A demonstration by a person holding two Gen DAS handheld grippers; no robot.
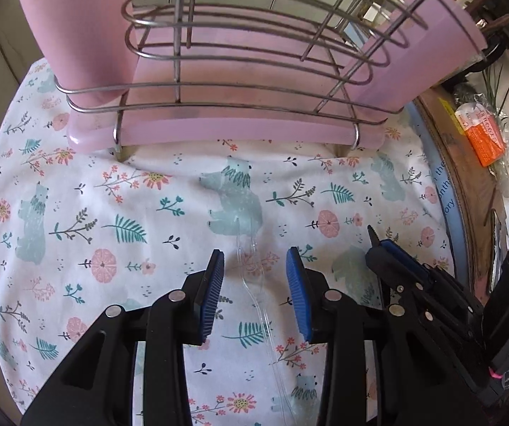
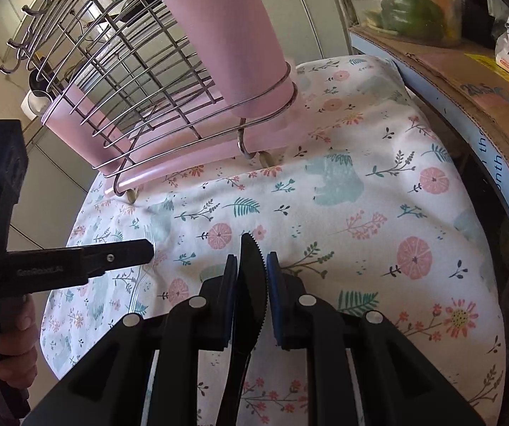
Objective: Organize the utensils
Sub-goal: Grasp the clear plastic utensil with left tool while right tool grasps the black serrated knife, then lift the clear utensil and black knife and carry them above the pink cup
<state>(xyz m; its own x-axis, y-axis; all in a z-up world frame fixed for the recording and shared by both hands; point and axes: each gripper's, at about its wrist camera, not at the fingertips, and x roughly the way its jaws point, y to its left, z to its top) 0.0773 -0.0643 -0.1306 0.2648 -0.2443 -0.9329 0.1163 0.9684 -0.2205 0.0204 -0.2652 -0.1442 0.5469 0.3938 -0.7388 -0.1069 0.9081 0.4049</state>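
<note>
Black serrated knife [image 2: 252,284] sits clamped in the right tool [image 2: 252,266]; left tool [image 1: 254,266] gapes over a clear utensil [image 1: 254,284].

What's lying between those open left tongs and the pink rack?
Only the flowered cloth, with a clear plastic utensil lying on it between the left tongs; the left wrist view shows it up to the pink rack.

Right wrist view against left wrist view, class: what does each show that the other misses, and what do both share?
Only the right wrist view shows the green pepper and the black serrated plastic knife's full blade, gripped by the right gripper. Only the left shows the open left gripper straddling the clear plastic utensil. Both share the pink-trayed wire rack, pink cup and floral cloth.
</note>
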